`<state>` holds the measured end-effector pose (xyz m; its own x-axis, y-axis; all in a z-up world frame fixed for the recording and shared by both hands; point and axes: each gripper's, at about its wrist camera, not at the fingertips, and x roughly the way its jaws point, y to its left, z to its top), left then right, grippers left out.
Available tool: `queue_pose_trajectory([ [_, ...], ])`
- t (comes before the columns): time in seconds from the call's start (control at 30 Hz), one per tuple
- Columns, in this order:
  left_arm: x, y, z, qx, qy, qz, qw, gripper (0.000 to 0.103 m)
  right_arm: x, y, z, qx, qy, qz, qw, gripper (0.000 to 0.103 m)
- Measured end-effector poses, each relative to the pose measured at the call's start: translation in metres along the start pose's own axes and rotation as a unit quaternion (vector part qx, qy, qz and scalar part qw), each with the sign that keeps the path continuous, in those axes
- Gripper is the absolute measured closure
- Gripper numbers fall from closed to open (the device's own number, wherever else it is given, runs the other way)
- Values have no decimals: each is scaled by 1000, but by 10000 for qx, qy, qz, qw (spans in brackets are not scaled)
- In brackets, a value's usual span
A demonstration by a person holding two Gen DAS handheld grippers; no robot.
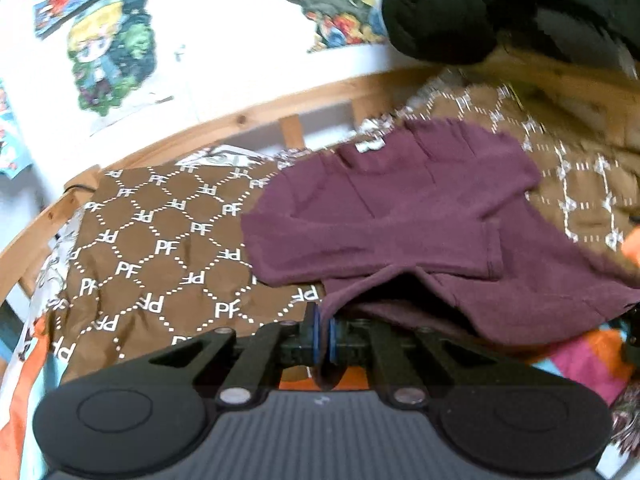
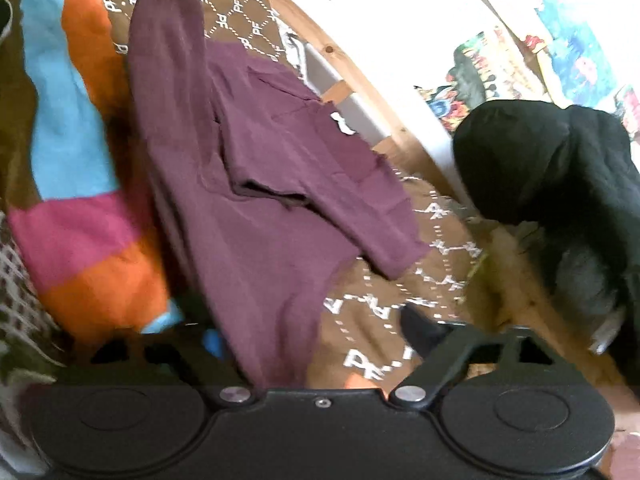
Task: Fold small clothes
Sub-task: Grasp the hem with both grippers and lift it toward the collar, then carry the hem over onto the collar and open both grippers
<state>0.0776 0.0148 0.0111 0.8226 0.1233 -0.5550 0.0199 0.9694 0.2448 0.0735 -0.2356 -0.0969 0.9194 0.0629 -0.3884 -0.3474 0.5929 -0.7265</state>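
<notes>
A small maroon long-sleeved shirt (image 1: 400, 216) lies on a brown blanket printed with white "PF" letters (image 1: 160, 248). Its sleeves are folded over the body. My left gripper (image 1: 323, 328) is shut on the shirt's hem at the near edge, and the cloth is pinched between the blue pads. In the right wrist view the same shirt (image 2: 260, 208) hangs down over my right gripper (image 2: 312, 344). The cloth covers its left finger, and the right finger (image 2: 424, 332) stands far out, so the jaws are wide apart.
A black garment pile (image 1: 460, 12) sits at the far right by the wooden bed rail (image 1: 240, 120); it also shows in the right wrist view (image 2: 540, 168). A blanket with orange, blue and pink patches (image 2: 80, 200) lies beside the shirt. Posters hang on the white wall (image 1: 112, 52).
</notes>
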Motion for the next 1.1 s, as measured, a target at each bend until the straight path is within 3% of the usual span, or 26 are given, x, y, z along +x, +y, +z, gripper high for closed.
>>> queue_pose_trajectory([
  [0.1, -12, 4, -3, -32, -95, -9, 9999, 98, -6, -4, -3, -78, -155, 55, 9998, 66],
  [0.17, -21, 6, -6, -29, -173, 36, 9998, 99, -13, -5, -3, -98, -309, 22, 9995, 99],
  [0.43, -66, 19, -24, -633, -472, -19, 9969, 99, -60, -40, 11, 592, -841, -281, 9943, 98],
  [0.63, -107, 39, -35, -1151, -272, -718, 9904, 99, -112, -71, 21, 1290, -673, 38, 9893, 98],
  [0.73, -130, 49, -33, -1193, -348, -860, 9885, 99, -144, -79, 24, 1576, -571, 293, 9854, 98],
  [0.9, -154, 59, -14, -1024, -479, -1126, 9872, 99, -190, -91, 33, 1816, -533, 370, 9812, 98],
  [1.1, -132, 51, 30, -603, -442, -991, 9923, 99, -178, -114, 43, 2137, -582, 376, 9744, 98],
])
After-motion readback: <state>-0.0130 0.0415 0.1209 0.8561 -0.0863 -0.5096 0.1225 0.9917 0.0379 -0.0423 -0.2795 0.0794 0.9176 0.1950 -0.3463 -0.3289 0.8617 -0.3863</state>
